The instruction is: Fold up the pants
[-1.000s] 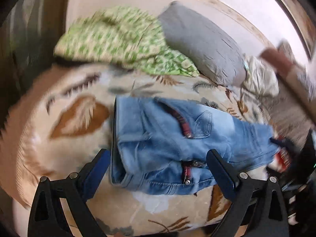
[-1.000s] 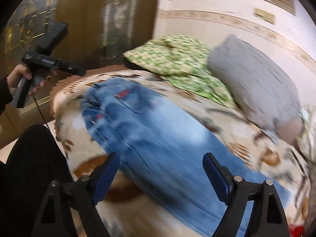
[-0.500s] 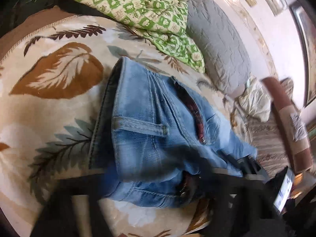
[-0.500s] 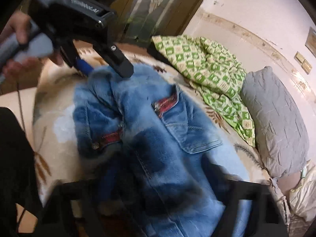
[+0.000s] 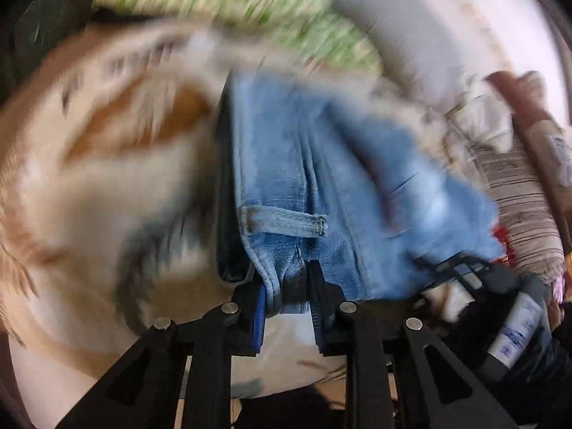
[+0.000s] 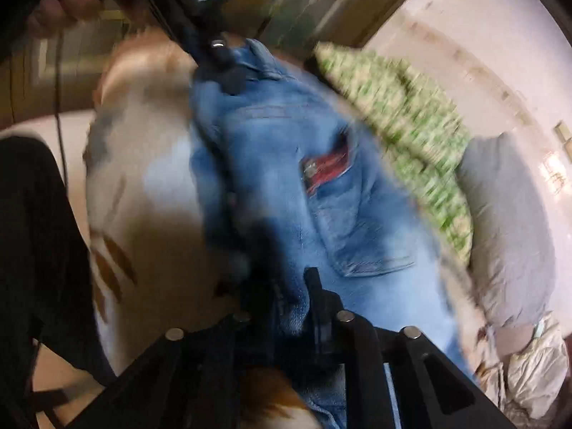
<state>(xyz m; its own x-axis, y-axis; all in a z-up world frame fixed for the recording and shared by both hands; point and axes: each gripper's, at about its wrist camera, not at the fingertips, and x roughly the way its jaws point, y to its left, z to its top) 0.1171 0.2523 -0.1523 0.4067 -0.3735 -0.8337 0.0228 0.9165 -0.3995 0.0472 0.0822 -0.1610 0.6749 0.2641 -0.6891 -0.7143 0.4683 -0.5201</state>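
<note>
Right, my left gripper [image 5: 287, 298] has a fold of the jeans [image 5: 321, 186] at the waistband edge between its jaws, which are closing with the blue pads pressing the denim from both sides. A belt loop [image 5: 282, 221] sits just above that pinch. The jeans lie on the leaf-patterned blanket [image 5: 107, 178], with a green checked cloth [image 5: 250, 3] and a grey pillow [image 5: 404, 35] beyond them. My right gripper [image 6: 286, 300] is closing too, its jaws bunching a ridge of denim further along the same jeans, below the back pocket [image 6: 361, 228] with its red trim. From the right wrist view I see the left gripper biting the far waistband corner. Both pictures are smeared.
</note>
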